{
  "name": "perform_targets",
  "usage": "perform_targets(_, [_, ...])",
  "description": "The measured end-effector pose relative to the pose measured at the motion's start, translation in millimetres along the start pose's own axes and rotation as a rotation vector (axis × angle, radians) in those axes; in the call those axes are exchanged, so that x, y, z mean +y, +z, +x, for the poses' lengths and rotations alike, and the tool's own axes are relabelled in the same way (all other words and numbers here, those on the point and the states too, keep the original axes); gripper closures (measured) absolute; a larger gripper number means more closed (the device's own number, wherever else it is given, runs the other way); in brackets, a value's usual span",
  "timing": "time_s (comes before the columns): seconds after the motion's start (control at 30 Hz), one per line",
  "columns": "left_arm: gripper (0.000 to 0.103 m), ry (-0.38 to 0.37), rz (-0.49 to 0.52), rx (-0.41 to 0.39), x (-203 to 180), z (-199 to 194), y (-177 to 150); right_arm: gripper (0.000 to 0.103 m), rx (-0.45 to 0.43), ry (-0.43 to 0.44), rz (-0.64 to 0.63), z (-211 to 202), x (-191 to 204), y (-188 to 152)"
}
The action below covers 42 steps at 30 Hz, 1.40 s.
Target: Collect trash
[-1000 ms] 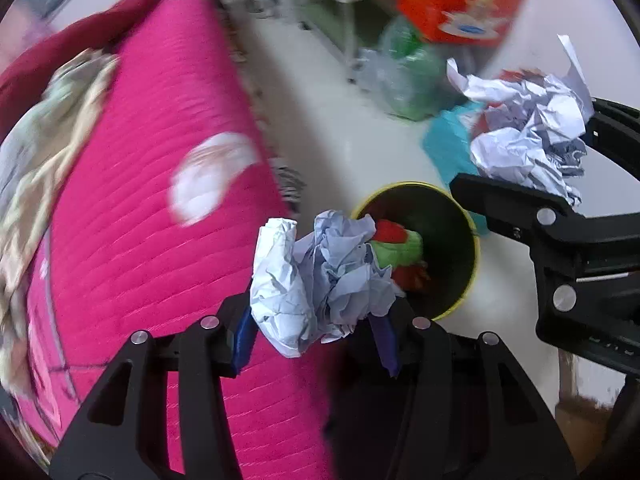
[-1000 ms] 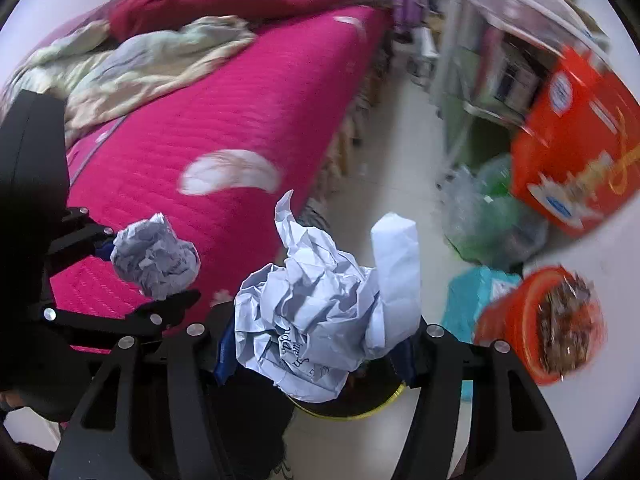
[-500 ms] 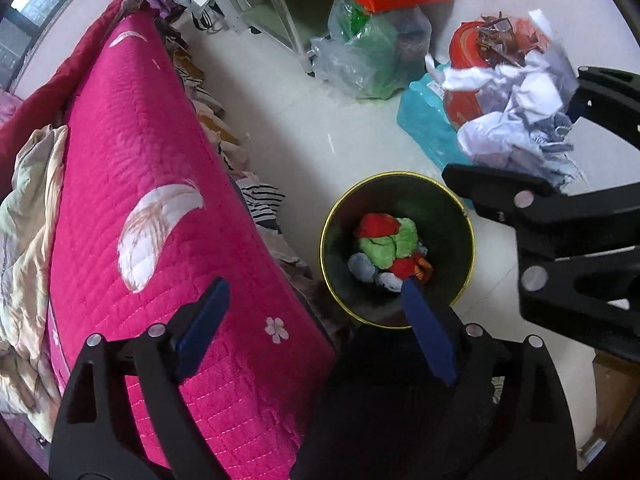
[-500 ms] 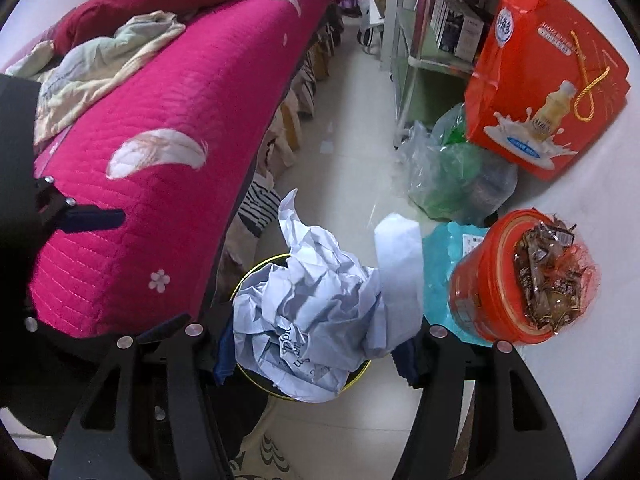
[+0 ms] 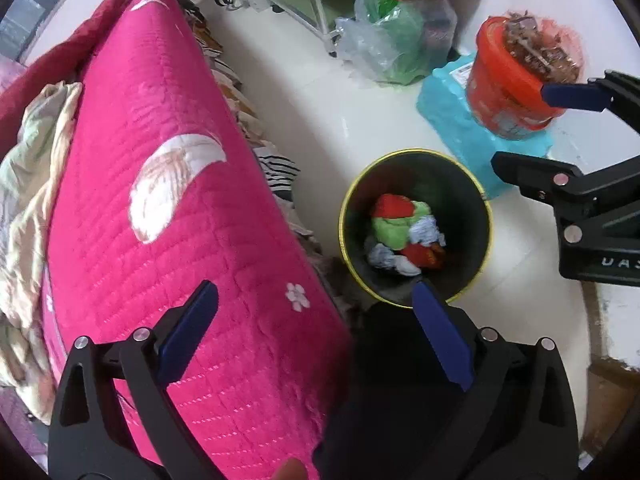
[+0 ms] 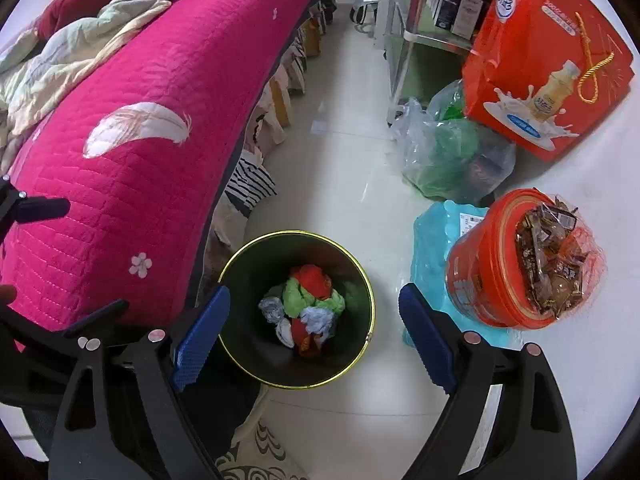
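A dark round bin (image 5: 460, 200) with a yellow rim (image 6: 296, 233) stands on the pale floor beside the bed. Crumpled white paper balls (image 5: 428, 232) (image 6: 320, 318) lie inside it among red and green scraps. My left gripper (image 5: 314, 290) hangs above the bed's edge and the bin's near rim. Its jaws are opening and nothing is between them. My right gripper (image 6: 314, 292) hovers straight over the bin, its jaws opening too, with nothing held. In the left wrist view the right gripper (image 5: 520, 126) shows at the right edge, its blue pads wide apart.
A pink quilted bed (image 6: 140, 152) with a rumpled blanket fills the left. An orange bucket of wrappers (image 6: 500, 280) sits on a cyan pack (image 6: 428, 248). Behind them are a clear bag of green things (image 6: 448, 156), a red gift box (image 6: 548, 60) and a shelf (image 6: 404, 20).
Both crumpled paper balls have left the grippers, the left one first, then the right. Both pairs of jaws have spread wide. Both hands have sunk toward the bin.
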<state>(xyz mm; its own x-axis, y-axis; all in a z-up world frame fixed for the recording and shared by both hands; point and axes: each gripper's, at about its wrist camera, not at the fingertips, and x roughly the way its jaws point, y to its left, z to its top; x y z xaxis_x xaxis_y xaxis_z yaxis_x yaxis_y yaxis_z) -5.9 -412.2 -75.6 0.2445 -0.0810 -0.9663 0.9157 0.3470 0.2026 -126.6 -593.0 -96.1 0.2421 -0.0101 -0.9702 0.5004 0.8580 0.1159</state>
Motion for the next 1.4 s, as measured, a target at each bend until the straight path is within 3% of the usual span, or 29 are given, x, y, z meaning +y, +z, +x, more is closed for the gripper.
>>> perform_targets(0.3, [0.008, -0.148, 0.004, -0.034, -16, -22, -11, 0.018, 0.012, -0.03, 0.057, -10, -14, -25])
perform_targets(0.53, [0.007, -0.192, 0.021, -0.059, -31, -32, -14, 0.018, 0.021, -0.031, 0.07, -12, -19, -38])
perform_targets(0.97, [0.007, -0.137, 0.062, -0.062, -51, -27, -16, 0.017, 0.025, -0.03, 0.072, -14, -25, -52])
perform_targets(1.4, [0.007, -0.159, 0.041, -0.036, -51, -20, -15, 0.015, 0.03, -0.056, 0.062, -11, -25, -56])
